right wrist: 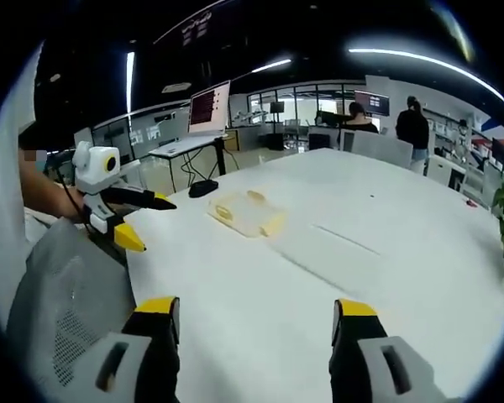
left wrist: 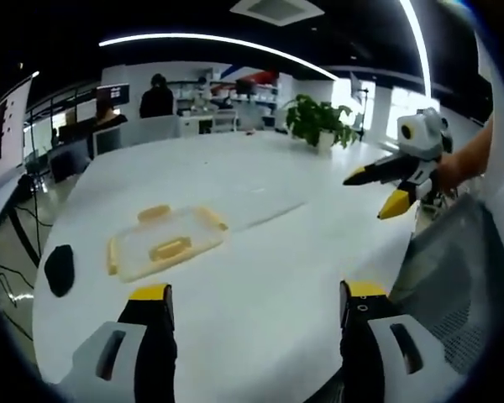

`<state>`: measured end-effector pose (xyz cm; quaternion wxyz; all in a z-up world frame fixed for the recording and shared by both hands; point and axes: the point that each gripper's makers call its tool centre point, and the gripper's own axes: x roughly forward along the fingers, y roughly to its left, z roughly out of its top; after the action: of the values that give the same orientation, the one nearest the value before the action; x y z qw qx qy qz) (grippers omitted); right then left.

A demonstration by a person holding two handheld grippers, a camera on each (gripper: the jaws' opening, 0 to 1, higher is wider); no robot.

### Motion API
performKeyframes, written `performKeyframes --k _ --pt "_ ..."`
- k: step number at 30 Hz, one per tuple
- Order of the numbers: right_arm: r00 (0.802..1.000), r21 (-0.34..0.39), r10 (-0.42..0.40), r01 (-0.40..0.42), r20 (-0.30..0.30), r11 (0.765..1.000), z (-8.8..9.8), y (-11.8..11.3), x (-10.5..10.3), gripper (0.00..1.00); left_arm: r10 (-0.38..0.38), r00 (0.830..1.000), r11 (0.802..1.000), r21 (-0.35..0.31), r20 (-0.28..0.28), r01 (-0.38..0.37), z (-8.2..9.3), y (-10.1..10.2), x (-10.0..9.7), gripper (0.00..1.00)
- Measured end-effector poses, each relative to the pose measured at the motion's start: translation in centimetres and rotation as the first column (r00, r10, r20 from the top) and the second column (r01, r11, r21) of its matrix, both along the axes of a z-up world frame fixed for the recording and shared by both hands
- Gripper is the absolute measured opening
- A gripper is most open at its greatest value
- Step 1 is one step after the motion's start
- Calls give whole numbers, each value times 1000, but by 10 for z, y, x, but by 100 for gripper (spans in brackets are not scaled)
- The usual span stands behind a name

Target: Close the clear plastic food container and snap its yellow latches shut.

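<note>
While both grippers [left wrist: 256,294] [right wrist: 256,311] hang released, the container [left wrist: 166,242] rests on the table [left wrist: 269,193].

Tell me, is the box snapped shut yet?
Not yet, it seems. The clear container lies on the white table, lid apparently on, yellow latches sticking outward. Both the left gripper and right gripper are open and apart from it. Reaching and snapping remain.
</note>
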<state>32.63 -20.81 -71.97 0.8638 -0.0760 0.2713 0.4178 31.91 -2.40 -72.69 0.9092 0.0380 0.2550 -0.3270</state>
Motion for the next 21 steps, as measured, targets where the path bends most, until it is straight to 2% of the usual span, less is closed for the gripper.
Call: performKeyframes --k 11,21 --pt "1000 5 26 -27 13 1000 0 11 10 72 -9 1000 1000 13 5 9 -2 0 5 79" --pt "999 1 36 -36 25 999 0 15 20 71 -9 1000 999 34 7 8 -6 12 15 79"
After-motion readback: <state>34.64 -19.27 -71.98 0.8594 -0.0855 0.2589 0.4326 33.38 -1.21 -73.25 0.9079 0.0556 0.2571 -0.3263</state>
